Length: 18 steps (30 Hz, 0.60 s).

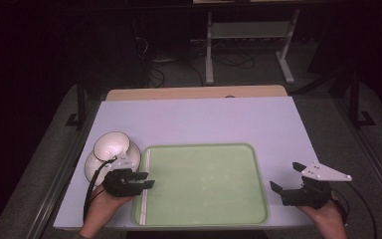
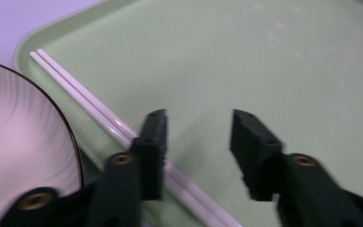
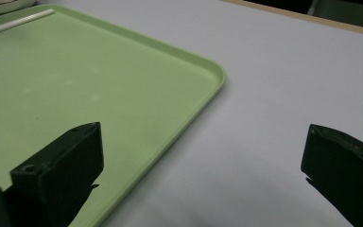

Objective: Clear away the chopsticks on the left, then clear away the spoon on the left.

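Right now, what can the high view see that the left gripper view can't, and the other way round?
The high view alone takes in the person's hands, the right gripper open beside the tray, the lilac table and the plate under the bowl. The left gripper view alone gives a close look along the left gripper with its jaws apart, one jaw just over the white chopsticks. Both share the green tray, the chopsticks along its edge and the white bowl beside it.
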{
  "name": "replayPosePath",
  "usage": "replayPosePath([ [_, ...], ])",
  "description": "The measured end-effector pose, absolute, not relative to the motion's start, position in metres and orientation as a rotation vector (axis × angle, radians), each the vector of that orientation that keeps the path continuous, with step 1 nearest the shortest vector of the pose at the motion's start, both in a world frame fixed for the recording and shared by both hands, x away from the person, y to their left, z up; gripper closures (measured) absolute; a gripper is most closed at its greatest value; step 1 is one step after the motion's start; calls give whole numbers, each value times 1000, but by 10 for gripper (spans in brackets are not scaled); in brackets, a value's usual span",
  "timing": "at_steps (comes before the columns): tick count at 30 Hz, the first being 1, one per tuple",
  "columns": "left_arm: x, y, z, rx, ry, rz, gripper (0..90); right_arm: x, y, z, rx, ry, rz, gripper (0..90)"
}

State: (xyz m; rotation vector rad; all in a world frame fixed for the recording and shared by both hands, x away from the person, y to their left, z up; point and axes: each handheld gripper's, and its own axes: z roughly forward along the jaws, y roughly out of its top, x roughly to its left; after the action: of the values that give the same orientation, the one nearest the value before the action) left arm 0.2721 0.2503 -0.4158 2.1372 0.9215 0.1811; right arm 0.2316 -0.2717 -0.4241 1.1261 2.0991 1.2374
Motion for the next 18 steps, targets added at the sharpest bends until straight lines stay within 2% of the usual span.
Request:
replayPosePath([
  [3,273,251,-412,2127,914,191,409,232,-272,-424,1128,2098,1237,0],
  [5,274,252,-408,2119,905,202,403,232,-271,-424,1128,2098,1236,0],
  [6,274,253,-406,2115,899,208,433,232,-271,-424,1127,2099,1232,0],
  [10,276,260,-398,2090,900,226,653,232,-271,-424,1128,2099,1234,0],
  [13,279,267,-393,2078,909,231,784,232,-271,-424,1128,2099,1237,0],
  [16,281,275,-391,2068,935,251,895,232,-271,-424,1127,2100,1236,0],
  [18,282,280,-390,2056,954,250,899,232,-271,-424,1125,2101,1236,0],
])
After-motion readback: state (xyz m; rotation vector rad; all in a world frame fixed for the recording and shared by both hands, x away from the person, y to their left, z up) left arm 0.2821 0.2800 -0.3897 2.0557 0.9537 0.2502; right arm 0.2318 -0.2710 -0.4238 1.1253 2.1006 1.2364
